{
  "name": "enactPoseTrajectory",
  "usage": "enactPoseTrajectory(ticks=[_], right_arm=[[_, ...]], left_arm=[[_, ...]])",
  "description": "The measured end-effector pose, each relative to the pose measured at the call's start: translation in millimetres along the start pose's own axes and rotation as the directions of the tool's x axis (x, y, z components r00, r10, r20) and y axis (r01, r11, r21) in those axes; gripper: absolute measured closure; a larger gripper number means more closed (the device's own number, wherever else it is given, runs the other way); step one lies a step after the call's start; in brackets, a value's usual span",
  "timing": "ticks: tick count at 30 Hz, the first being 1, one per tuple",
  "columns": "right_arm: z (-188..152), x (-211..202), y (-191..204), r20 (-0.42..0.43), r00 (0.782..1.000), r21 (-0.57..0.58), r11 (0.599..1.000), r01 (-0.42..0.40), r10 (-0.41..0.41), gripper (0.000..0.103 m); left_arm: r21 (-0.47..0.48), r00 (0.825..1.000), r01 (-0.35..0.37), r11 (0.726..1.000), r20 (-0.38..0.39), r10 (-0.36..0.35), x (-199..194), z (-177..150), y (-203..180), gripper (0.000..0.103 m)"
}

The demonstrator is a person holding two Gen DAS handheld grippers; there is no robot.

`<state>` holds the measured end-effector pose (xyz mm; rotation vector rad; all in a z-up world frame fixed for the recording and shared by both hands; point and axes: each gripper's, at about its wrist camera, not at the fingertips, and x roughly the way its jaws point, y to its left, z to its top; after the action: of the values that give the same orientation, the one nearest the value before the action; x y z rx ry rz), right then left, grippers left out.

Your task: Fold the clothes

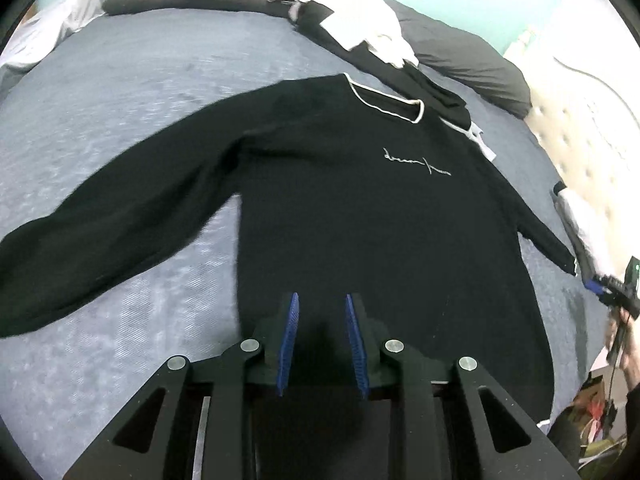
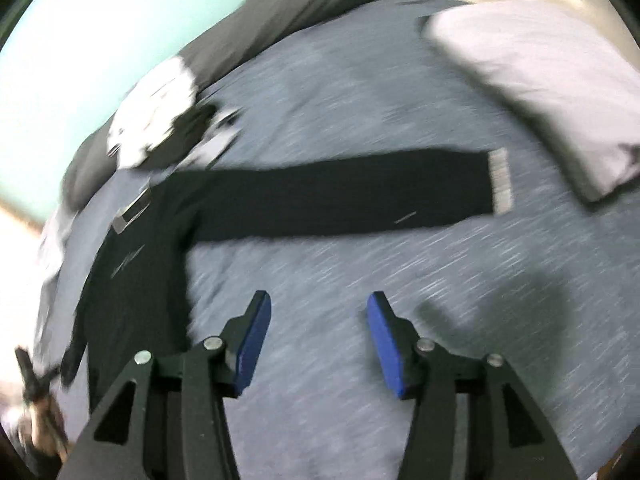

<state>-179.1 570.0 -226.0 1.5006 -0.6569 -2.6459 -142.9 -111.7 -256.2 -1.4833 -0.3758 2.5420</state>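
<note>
A black sweater (image 1: 360, 208) with a white-trimmed neckline and pale script on the chest lies flat on the bed, both sleeves spread out. My left gripper (image 1: 322, 308) hangs over its lower body, blue pads (image 1: 292, 328) a narrow gap apart with nothing pinched between them. In the right wrist view one sleeve (image 2: 340, 200) reaches right and ends in a white cuff (image 2: 500, 184). My right gripper (image 2: 318, 308) stands open over bare bedspread, below that sleeve and right of the sweater's body (image 2: 132, 288). The right gripper (image 1: 612, 296) also shows at the left wrist view's right edge, beyond the other cuff.
A blue-grey bedspread (image 1: 120, 128) covers the bed. A heap of white and black clothes (image 1: 344, 20) lies beyond the collar, with dark pillows (image 1: 472, 60) behind it. A pale pillow (image 2: 540, 80) sits past the cuff. A tufted headboard (image 1: 580, 120) bounds the right side.
</note>
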Motion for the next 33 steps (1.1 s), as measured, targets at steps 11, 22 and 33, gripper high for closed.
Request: enactPoseTrajectory(ticks=[11, 22, 33], right_arm=[[54.9, 23.3, -83.0, 0.036, 0.987, 0.169, 0.975, 0.147, -0.155, 0.042], [58.9, 62.4, -76.5, 0.016, 0.969, 0.114, 0.964, 0.242, -0.245, 0.073], [99.7, 6.6, -41.2, 0.271, 0.919, -0.011, 0.954, 0.301, -0.287, 0.093]], left_arm=[[0.018, 1.0, 0.007, 1.0, 0.029, -0.008, 43.8, 13.0, -38.0, 0.076], [0.028, 0.998, 0.029, 0.999, 0.057, -0.03, 69.1, 4.1, -59.1, 0.076], [0.018, 0.998, 0.047, 0.999, 0.042, -0.048, 80.9, -3.0, -58.5, 0.076]])
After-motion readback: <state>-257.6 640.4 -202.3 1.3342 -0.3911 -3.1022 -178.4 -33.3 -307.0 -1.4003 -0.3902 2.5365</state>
